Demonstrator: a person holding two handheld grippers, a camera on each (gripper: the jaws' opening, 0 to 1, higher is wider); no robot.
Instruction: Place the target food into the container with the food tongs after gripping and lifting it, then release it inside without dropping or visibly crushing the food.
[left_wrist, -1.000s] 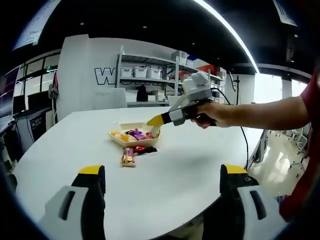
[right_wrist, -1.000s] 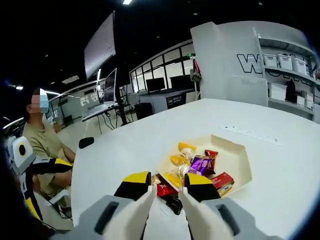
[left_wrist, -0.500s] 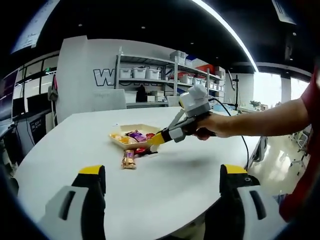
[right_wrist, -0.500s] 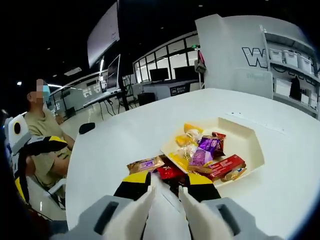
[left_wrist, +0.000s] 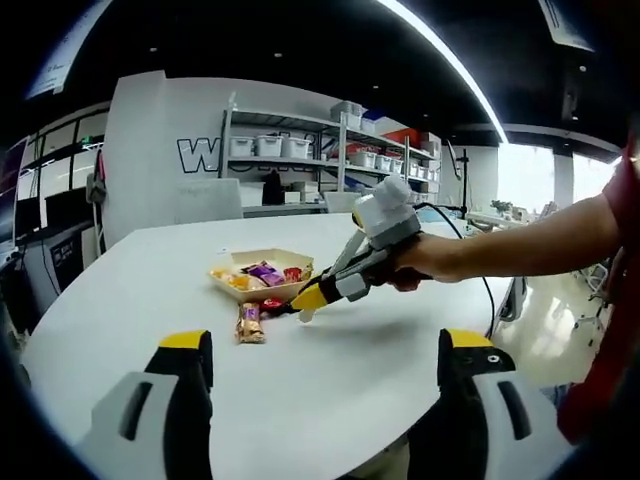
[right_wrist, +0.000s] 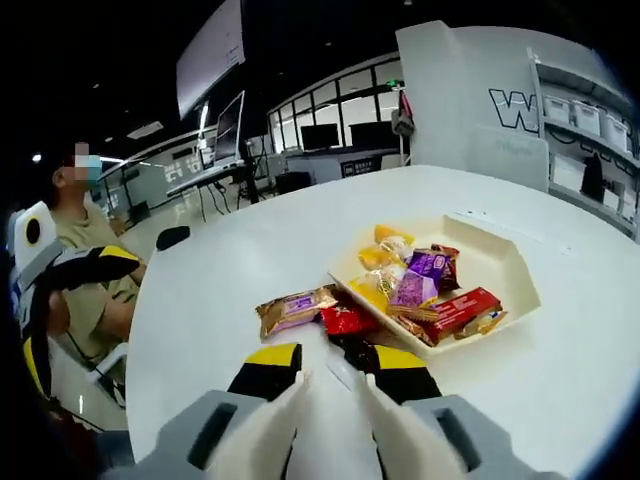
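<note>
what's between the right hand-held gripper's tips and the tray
In the right gripper view, a dark snack packet lies between the right hand-held gripper and the tray.

Left gripper view: low, well back from the table (left_wrist: 330, 370) edge, facing across it toward the shelves (left_wrist: 300, 150). Right gripper view: close above the table (right_wrist: 230, 290), facing the tray (right_wrist: 505, 270). Shared: tray (left_wrist: 225, 280), snacks, tabletop.
</note>
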